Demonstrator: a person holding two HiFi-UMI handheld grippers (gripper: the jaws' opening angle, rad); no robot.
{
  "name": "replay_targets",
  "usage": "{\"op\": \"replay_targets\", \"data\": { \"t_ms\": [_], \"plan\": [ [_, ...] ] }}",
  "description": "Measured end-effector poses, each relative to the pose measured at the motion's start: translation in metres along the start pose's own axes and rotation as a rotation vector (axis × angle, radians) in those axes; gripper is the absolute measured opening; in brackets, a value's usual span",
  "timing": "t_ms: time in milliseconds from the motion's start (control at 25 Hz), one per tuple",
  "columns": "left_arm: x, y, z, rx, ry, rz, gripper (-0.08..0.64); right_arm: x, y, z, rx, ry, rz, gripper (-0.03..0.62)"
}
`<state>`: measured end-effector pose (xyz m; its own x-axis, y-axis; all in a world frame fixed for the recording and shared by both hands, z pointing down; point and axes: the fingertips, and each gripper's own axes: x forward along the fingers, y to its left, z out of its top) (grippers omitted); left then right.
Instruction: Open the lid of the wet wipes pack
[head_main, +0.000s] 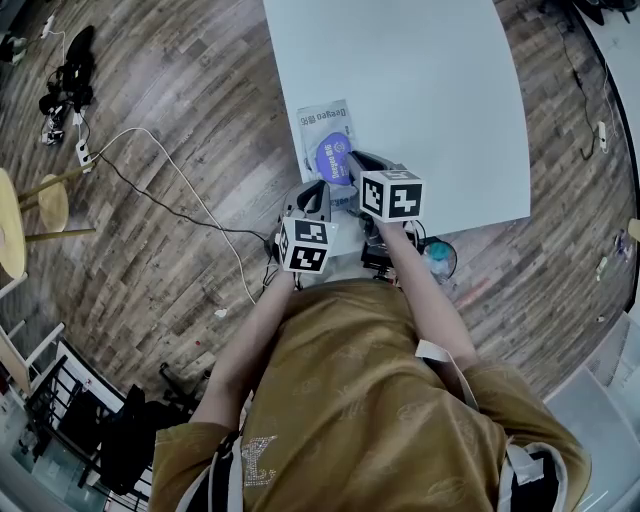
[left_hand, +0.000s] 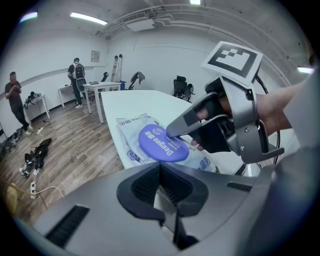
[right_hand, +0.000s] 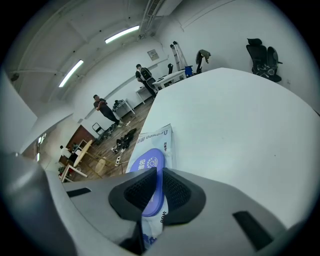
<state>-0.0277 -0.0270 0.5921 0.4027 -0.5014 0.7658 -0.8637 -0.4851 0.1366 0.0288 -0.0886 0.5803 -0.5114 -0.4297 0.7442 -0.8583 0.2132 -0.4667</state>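
A white wet wipes pack with a blue oval lid lies at the near left corner of the white table. My right gripper comes in from the near side and is shut on the near edge of the blue lid, which runs between its pads. From the left gripper view, the right gripper has its tip on the lid, which lies low on the pack. My left gripper hovers just short of the pack, shut with nothing in it.
Cables and a power strip lie on the wooden floor at left, near a wooden stool. A small item sits below the table's near edge. People stand by other tables, and office chairs are farther back.
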Motion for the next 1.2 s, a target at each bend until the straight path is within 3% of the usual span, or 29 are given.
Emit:
{"op": "replay_targets", "data": {
  "t_ms": [440,1200],
  "plan": [
    [0.0044,-0.0009,0.0038,0.011,0.023,-0.002,0.005,0.0003,-0.0050,0.0091,0.025,0.034,0.047,0.037],
    [0.0018,0.0034,0.0003,-0.006,0.047,-0.023,0.005,0.0004,0.0028,0.0066,0.009,0.057,0.032,0.034]
  ]
}}
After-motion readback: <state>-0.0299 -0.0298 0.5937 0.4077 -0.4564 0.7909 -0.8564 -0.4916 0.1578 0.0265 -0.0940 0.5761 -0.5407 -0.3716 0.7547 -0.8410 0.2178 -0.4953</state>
